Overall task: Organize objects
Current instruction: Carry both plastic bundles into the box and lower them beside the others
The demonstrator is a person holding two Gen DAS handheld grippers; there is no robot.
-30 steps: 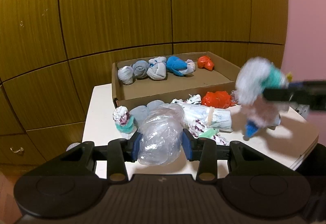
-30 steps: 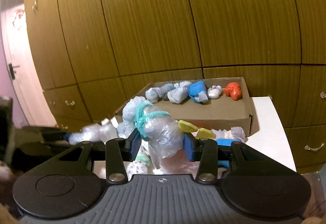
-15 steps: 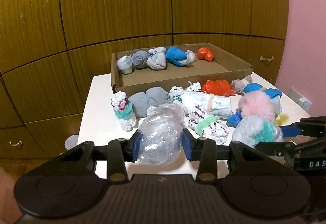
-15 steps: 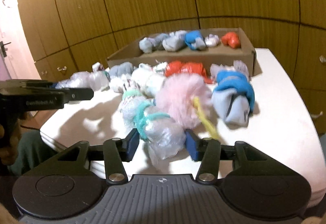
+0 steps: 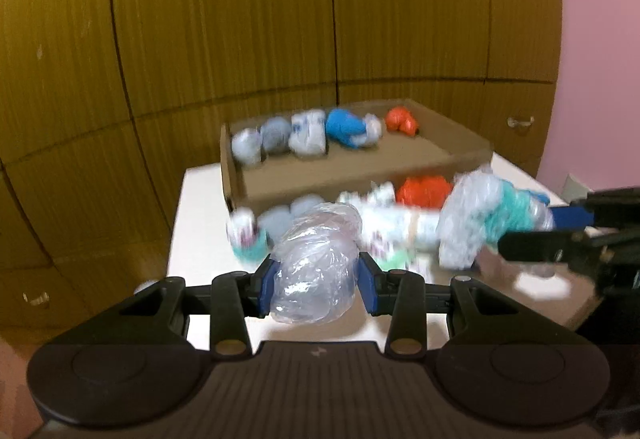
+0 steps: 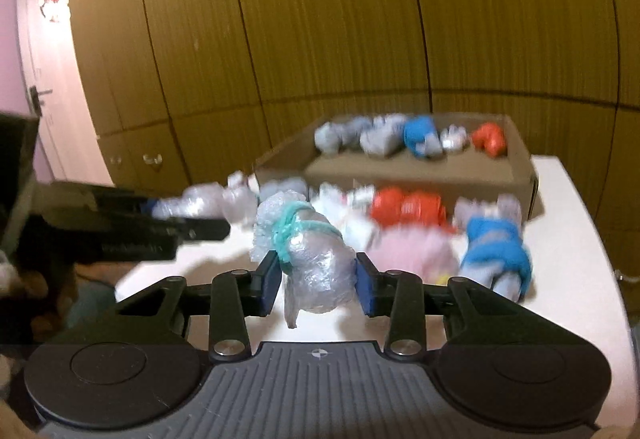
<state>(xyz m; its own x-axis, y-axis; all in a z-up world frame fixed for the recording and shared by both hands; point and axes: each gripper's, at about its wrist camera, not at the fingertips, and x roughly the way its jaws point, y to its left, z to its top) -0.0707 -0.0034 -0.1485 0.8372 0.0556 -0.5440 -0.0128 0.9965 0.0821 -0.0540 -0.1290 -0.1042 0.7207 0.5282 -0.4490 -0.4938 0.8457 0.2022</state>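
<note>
My right gripper (image 6: 316, 281) has just closed again on the teal-tied plastic bundle (image 6: 312, 259), lifting it off the table (image 6: 580, 279); left gripper (image 5: 316, 279) pinches the clear bag ball (image 5: 316, 267); both can go to the far cardboard box (image 6: 400, 171).

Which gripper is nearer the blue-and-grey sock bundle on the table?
Right. The right gripper, shut on a teal-tied plastic bundle, sits just beside the blue-and-grey sock bundle. The left gripper, shut on a clear plastic bundle, is across the pile.
</note>
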